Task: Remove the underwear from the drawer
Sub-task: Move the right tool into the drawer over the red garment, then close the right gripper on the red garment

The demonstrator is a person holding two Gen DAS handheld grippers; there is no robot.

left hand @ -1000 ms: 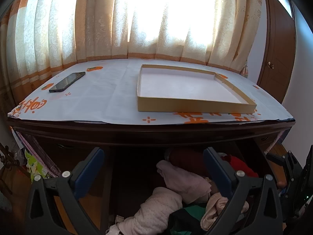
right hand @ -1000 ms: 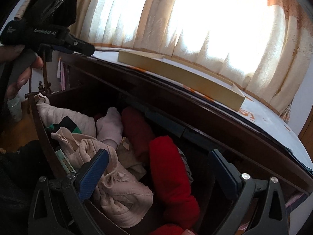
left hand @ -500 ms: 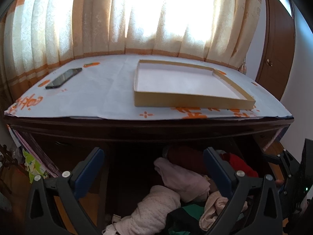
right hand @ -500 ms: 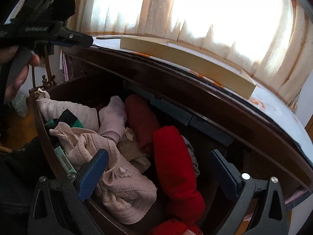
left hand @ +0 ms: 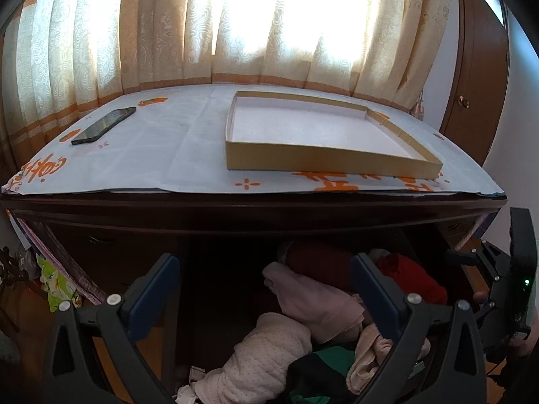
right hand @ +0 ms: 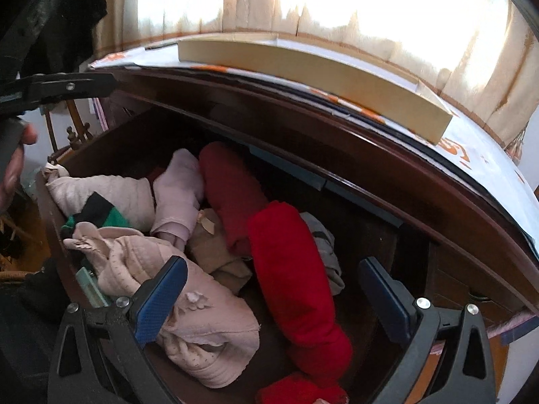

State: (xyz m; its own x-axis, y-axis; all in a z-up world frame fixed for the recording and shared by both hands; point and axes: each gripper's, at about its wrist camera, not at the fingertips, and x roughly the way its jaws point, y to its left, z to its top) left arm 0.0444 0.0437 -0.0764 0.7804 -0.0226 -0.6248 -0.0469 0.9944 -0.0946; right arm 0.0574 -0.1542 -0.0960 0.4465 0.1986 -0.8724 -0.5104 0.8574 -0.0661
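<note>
Drawer (right hand: 50,208) open and full, box (left hand: 320,131) at 12 o'clock on tabletop (left hand: 168,148) bare, right claw (right hand: 269,289) and left claw (left hand: 262,286) both released, nothing taken out yet.

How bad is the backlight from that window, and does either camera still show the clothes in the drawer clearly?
Left wrist view: the curtains are blown out white, the drawer below sits in deep shadow, and the edges bend with fisheye distortion. Right wrist view: the window glare stays at the top, and the red roll and pink clothes are lit and sharp.
</note>
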